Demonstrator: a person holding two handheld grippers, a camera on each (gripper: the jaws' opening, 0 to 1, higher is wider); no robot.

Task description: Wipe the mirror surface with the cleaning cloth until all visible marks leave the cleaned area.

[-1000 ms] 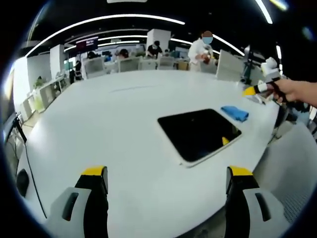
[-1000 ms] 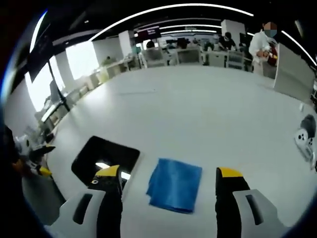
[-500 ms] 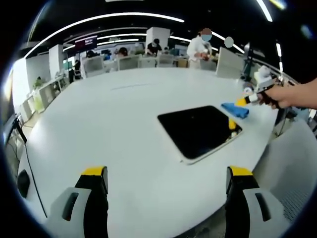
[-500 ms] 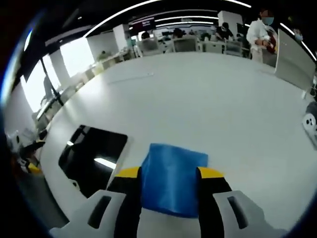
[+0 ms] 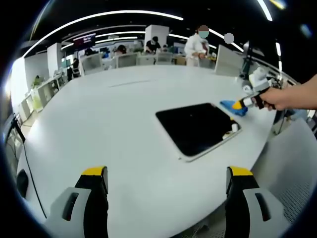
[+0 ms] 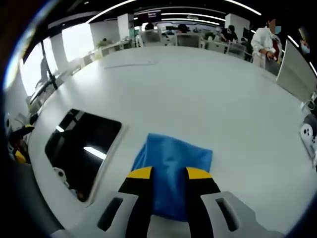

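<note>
the right gripper (image 6: 169,173) has its jaws drawn narrow on the near edge of the blue cleaning cloth (image 6: 174,163), which lies on the white table (image 6: 208,94) just beside the mirror (image 6: 81,148), probably so it can be carried onto the glass. the left gripper (image 5: 167,174) is wide and holds nothing, well apart from the mirror (image 5: 195,126). there are no containers here.

Open-plan office; desk rows (image 5: 129,60), ceiling strip lights (image 5: 99,17), masked staff (image 5: 198,47).
</note>
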